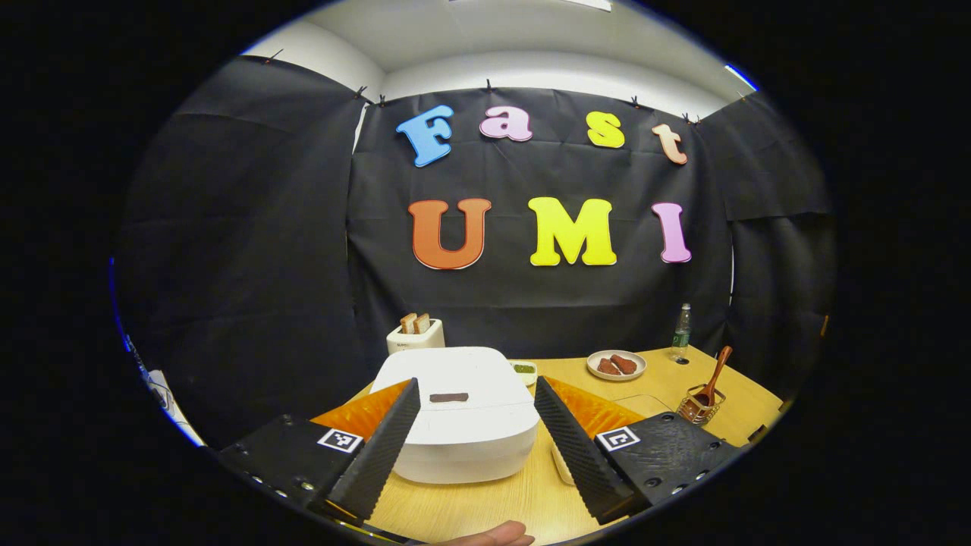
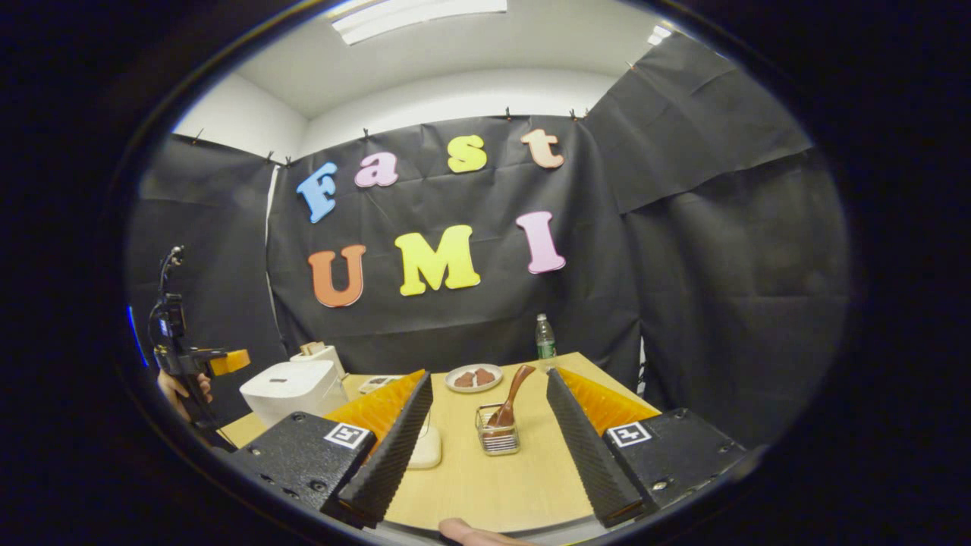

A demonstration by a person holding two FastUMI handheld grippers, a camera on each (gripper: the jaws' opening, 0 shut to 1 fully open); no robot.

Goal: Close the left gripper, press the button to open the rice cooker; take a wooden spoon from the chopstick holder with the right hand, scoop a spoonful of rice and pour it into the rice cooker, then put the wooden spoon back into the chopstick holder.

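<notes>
Both grippers wide open, empty: left gripper (image 1: pixel 476 406) facing closed rice cooker (image 1: pixel 463 413), right gripper (image 2: pixel 489 398) facing wooden spoon (image 2: pixel 510 398) in chopstick holder (image 2: pixel 498 438).

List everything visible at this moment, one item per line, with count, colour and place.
rice cooker: 1, white, lid shut, table's left part
toaster: 1, white, bread in its slots, behind the cooker
small dish: 1, pale with green contents, beside the cooker
plate: 1, white, brown food on it, far centre
bottle: 1, clear, far edge
holder: 1, wire, centre-right
spoon: 1, brown wood, leaning in the holder
table: 1, light wood
left claw: 1, open, facing the cooker
right claw: 1, open, facing the holder
hand: 1, holding the left claw
</notes>
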